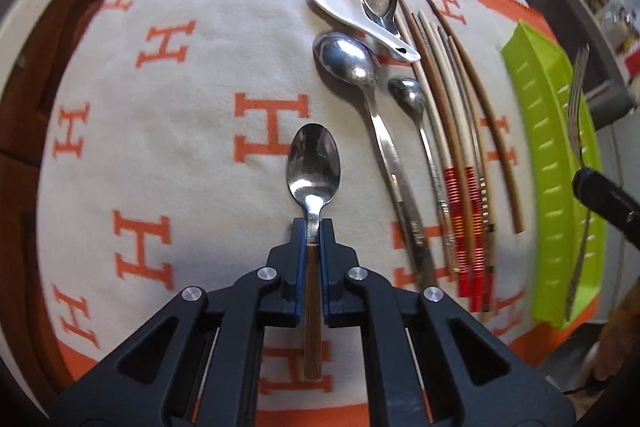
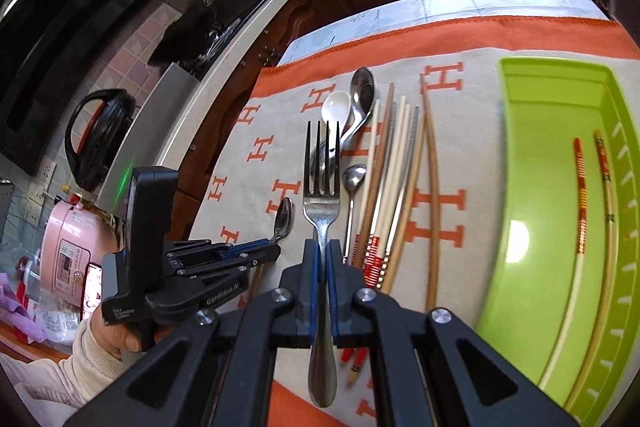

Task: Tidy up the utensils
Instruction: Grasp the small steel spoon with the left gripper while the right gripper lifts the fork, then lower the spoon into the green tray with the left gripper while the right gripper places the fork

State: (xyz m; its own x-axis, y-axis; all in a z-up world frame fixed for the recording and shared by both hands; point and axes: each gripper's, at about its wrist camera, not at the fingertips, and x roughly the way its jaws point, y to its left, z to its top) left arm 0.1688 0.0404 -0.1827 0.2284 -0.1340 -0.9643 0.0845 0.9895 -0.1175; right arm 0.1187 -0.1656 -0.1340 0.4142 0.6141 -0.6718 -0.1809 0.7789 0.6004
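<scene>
**Fork in your right tongs, tray off to its right**

Fork (image 2: 322,195) sits clamped by its handle in your right gripper (image 2: 322,247), long axis running straight out along the fingers, tines pointing away from you. The green tray (image 2: 520,163) lies to the right of it, its long side roughly parallel to the fork, so the coming move looks like a sideways carry with little turning. Two chopsticks (image 2: 580,203) already lie in the tray near its far wall. Between fork and tray, a row of loose chopsticks (image 2: 400,163) lies on the orange-lettered cloth (image 2: 256,147); you should probably lift clear of them. Your left gripper (image 1: 314,227) is closed on a wooden-handled spoon (image 1: 313,171), farther from the tray, with other spoons (image 1: 352,63) between.
</scene>
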